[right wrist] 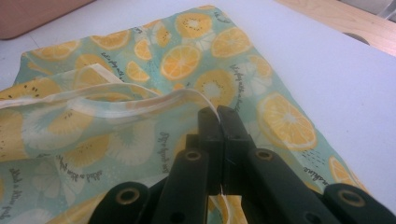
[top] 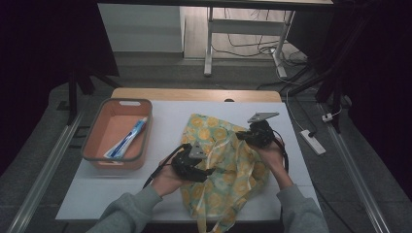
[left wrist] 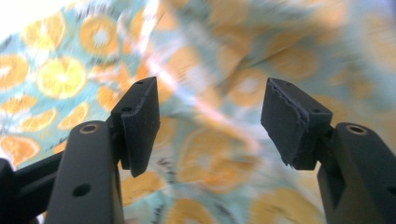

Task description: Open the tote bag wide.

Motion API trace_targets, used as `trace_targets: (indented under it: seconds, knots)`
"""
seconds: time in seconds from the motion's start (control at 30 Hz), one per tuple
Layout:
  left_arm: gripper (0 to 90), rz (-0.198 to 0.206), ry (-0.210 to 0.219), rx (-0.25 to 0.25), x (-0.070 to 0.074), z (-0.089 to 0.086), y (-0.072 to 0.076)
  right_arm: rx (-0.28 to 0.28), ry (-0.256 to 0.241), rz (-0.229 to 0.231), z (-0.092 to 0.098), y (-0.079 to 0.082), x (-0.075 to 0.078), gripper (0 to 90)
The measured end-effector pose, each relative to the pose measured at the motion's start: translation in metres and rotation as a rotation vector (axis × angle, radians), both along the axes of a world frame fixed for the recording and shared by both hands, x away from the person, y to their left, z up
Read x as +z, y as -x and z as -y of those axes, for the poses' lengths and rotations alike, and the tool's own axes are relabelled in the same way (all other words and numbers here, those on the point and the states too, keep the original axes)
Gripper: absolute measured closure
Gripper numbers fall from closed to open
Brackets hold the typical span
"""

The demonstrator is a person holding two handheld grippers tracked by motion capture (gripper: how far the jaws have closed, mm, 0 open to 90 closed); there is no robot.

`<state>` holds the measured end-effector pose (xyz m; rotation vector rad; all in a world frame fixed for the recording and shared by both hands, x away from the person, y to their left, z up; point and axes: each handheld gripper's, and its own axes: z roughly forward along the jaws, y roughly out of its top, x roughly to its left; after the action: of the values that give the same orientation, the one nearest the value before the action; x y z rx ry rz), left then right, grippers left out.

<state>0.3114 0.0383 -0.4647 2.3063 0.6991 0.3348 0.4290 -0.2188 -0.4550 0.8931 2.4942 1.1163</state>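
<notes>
Here my left gripper [top: 208, 171] hovers over the orange-print bag [top: 223, 165] in the middle of the white surface [top: 165, 116], fingers [left wrist: 140, 122] spread wide and holding nothing. My right gripper [right wrist: 218, 119] has its fingers pinched together on the bag's pale hem [right wrist: 135, 106]. I'm probably opening its mouth; next, my left needs the opposite edge, though its blurred view hides it.

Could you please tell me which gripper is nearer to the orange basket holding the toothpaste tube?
Left. The left gripper hangs open over the lemon-print bag, just right of the orange basket. The right gripper, shut on the bag's rim, sits farther right, beyond the bag's middle.
</notes>
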Motion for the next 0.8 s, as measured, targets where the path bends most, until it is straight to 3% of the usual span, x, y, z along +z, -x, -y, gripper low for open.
trace_targets:
  seconds: [0.1, 0.13, 0.17, 0.2, 0.4, 0.57, 0.63, 0.8]
  knots:
    - [56.3, -0.032, -0.038, 0.000, -0.010, 0.001, -0.009, -0.001, -0.004, 0.004, 0.002, 0.001, 0.002, 88.6]
    - [73.4, -0.044, -0.040, -0.002, -0.013, 0.000, -0.011, 0.000, -0.008, 0.007, 0.005, 0.002, 0.003, 88.6]
    - [83.9, -0.050, -0.039, -0.006, -0.014, -0.003, -0.013, 0.001, -0.010, 0.011, 0.006, 0.003, 0.004, 88.7]
    - [87.9, -0.050, -0.035, -0.003, -0.014, -0.005, -0.014, 0.001, -0.011, 0.013, 0.007, 0.003, 0.006, 88.6]
    - [88.8, -0.025, 0.045, 0.039, 0.004, -0.033, -0.017, 0.014, -0.035, 0.018, 0.015, 0.008, 0.013, 88.6]
    - [88.9, 0.030, 0.102, 0.087, 0.027, -0.060, -0.020, 0.037, -0.053, 0.020, 0.016, 0.014, 0.018, 88.7]
    - [88.9, 0.054, 0.081, 0.125, 0.029, -0.066, -0.025, 0.048, -0.057, 0.024, 0.014, 0.015, 0.018, 88.7]
    - [88.9, -0.008, 0.054, 0.169, 0.015, -0.072, -0.046, 0.058, -0.026, 0.013, 0.003, 0.013, 0.009, 88.7]
